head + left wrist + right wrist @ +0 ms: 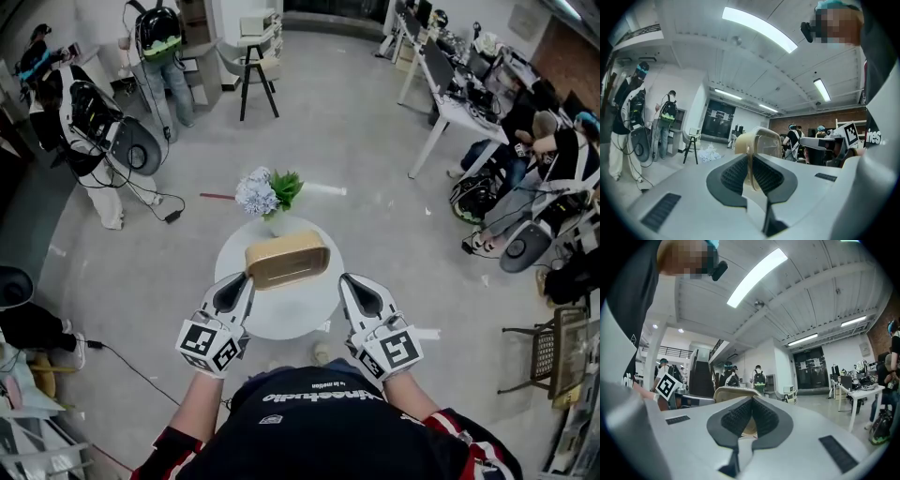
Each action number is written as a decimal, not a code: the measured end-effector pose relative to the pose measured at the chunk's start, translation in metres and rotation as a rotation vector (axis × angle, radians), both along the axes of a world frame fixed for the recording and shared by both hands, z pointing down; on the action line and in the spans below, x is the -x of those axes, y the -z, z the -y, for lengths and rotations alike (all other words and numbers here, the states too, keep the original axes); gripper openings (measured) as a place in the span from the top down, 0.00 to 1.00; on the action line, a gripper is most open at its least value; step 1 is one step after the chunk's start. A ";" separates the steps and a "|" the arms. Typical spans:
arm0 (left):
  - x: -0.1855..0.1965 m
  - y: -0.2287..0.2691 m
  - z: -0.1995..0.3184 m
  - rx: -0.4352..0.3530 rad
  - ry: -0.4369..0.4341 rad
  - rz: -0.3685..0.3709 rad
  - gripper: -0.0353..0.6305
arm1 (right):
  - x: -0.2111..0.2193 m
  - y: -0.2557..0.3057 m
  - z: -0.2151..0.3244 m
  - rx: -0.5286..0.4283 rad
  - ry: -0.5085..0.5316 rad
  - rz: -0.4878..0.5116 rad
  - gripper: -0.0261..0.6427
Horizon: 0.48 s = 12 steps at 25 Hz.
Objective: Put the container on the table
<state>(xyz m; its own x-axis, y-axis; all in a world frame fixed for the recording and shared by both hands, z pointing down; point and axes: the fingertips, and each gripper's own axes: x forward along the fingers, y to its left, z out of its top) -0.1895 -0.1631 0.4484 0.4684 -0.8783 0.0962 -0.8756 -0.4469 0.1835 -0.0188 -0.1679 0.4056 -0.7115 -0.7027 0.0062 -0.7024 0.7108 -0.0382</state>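
Container (287, 262) in left gripper (751, 165), right gripper (751, 417) — head view alone shows table (281, 321)

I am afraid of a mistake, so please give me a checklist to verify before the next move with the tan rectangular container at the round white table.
1. Left gripper hold: jaws shut on the rim of the tan rectangular container. Ok.
2. Right gripper hold: jaws shut on the container's other end. Ok.
3. Container above the round white table, not past its edge. Ok.
4. Container roughly level between the two grippers. Ok.
5. Gap to the bunch of white flowers with green leaves at the table's far edge: they are close. Cannot tell.
6. Container's bottom touching the tabletop. Cannot tell.
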 end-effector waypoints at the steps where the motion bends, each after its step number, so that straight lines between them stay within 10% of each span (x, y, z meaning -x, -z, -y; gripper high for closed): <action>1: -0.004 -0.001 0.004 0.003 -0.004 0.002 0.88 | -0.005 -0.001 0.003 0.003 -0.004 0.000 0.95; 12: -0.034 -0.025 0.034 0.058 -0.076 0.013 0.88 | -0.041 -0.019 0.013 0.045 -0.080 0.004 0.95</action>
<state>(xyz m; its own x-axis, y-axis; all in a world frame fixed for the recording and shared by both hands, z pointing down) -0.1556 -0.1969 0.4735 0.5316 -0.8332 0.1524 -0.8423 -0.5009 0.1992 0.0220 -0.1811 0.4241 -0.6531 -0.7564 0.0360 -0.7566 0.6499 -0.0717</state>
